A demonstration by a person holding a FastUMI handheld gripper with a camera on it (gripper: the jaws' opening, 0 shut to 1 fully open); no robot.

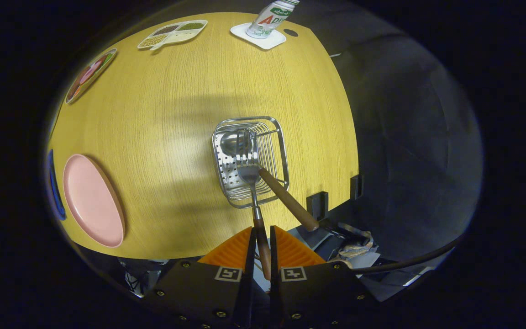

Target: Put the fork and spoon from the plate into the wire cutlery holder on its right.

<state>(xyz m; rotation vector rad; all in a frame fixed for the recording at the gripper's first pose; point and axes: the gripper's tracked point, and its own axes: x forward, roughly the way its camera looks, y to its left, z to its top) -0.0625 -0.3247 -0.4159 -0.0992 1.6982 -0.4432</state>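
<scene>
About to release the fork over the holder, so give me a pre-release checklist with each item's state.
1. Gripper fingers clamped on the wooden-handled metal fork: ok.
2. Fork head over the square wire cutlery holder: ok.
3. Wooden-handled spoon already in the holder, handle leaning out over its rim: ok.
4. Pink oval plate emptied: ok.
5. Fork tines touching the holder's floor: cannot tell.

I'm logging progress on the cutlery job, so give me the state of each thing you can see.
Gripper: shut on fork handle.
Fork: held, tines over holder.
Spoon: in holder, handle leaning out over its rim.
Holder: upright on table, spoon inside.
Plate: empty.
Bottle: upright on white coaster.
</scene>
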